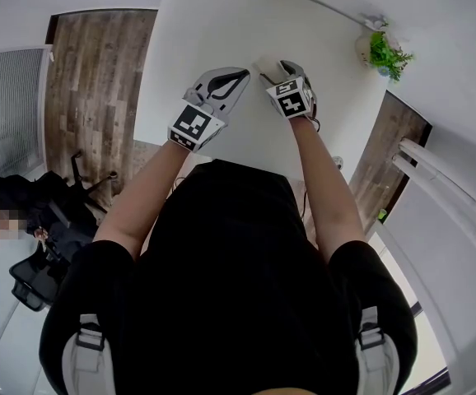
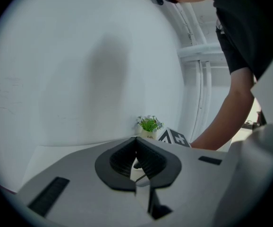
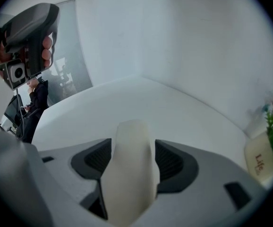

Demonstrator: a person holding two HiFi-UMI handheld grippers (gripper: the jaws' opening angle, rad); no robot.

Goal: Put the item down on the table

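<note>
Right gripper view: the pale, rounded item (image 3: 127,183) is clamped between the right tongs (image 3: 131,148), over the white counter (image 3: 141,103). Whether it touches the surface I cannot tell. Best to lower it level until it rests, then part the tongs slowly. The left tongs (image 2: 137,162), at 9 o'clock, are closed on nothing. A potted plant (image 1: 384,53) stands at 2 o'clock.

Black shirt (image 1: 238,262), grey gear.
I saw short sleeves (image 1: 98,266), grey shoulder straps (image 1: 86,354), and black-and-white marker cubes (image 1: 193,126) on left gripper (image 1: 238,75) and right gripper (image 1: 273,67).
</note>
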